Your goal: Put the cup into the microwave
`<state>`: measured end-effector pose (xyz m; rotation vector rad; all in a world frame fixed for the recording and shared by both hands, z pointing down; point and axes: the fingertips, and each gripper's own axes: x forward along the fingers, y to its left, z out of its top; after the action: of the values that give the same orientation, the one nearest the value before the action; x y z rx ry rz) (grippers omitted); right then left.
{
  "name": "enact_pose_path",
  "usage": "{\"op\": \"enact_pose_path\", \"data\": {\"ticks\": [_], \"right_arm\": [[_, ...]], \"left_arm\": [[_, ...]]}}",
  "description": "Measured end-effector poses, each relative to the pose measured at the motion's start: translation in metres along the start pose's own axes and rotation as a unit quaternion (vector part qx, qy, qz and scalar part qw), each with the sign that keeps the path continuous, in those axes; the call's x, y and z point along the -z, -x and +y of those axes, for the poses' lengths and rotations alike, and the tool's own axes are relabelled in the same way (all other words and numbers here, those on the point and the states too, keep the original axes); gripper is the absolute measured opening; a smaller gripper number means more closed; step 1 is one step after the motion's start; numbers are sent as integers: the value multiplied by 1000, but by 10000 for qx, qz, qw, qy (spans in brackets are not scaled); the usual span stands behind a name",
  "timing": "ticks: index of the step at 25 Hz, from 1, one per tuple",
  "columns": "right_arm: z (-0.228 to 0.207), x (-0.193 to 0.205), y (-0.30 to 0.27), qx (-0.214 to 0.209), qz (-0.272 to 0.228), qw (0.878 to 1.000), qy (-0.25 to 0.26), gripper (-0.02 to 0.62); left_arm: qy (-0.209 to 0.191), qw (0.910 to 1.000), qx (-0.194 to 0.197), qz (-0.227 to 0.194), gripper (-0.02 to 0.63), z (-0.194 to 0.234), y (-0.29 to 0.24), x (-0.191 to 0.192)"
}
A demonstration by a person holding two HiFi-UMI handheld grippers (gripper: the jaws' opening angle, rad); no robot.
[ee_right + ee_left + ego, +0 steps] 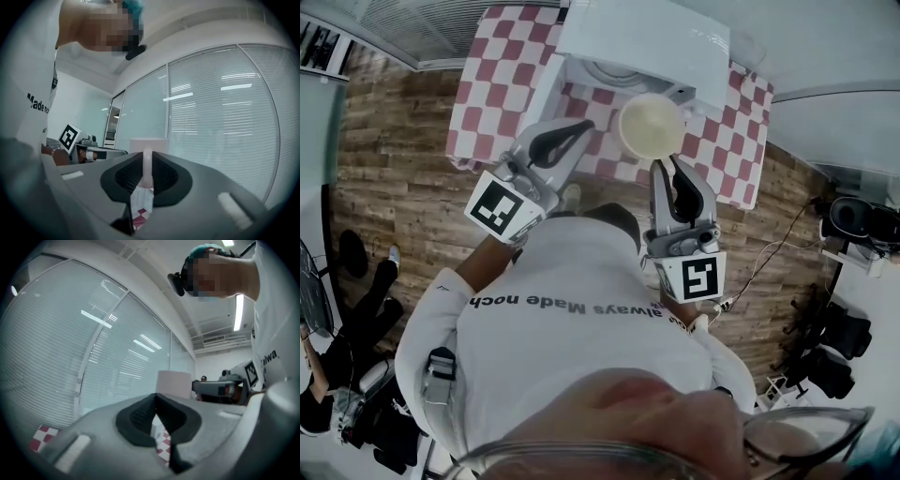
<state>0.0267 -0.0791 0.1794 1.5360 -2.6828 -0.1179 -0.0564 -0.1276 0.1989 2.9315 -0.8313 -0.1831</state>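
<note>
**Held before the white box-shaped microwave [643, 36]: a cream round cup [651, 124]**

Before the microwave, the left hand-held gripper [577, 129] was pressed together, empty. Further right, above the red-and-white checked table [502, 56], the right hand-held gripper [666, 169] pinched the cup's handle.

We are reading "always Made noch", upside down, on the white shirt [581, 272] behind the left gripper [584, 127] and right gripper [666, 165].

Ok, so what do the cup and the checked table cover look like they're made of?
The cup is probably glazed ceramic, possibly plastic: pale cream, smooth, with a thick moulded handle pinched in the right gripper. The table cover looks like cloth or vinyl: red-and-white checks, and it seems to hang over the table edge.
</note>
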Motion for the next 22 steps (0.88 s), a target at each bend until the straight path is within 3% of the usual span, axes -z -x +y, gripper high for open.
{"op": "enact_pose_path", "data": {"ticks": [22], "right_arm": [[-57, 16, 1, 30, 36, 10000, -62, 38]], "left_arm": [[9, 9998, -175, 46, 3, 5, -53, 14]]}}
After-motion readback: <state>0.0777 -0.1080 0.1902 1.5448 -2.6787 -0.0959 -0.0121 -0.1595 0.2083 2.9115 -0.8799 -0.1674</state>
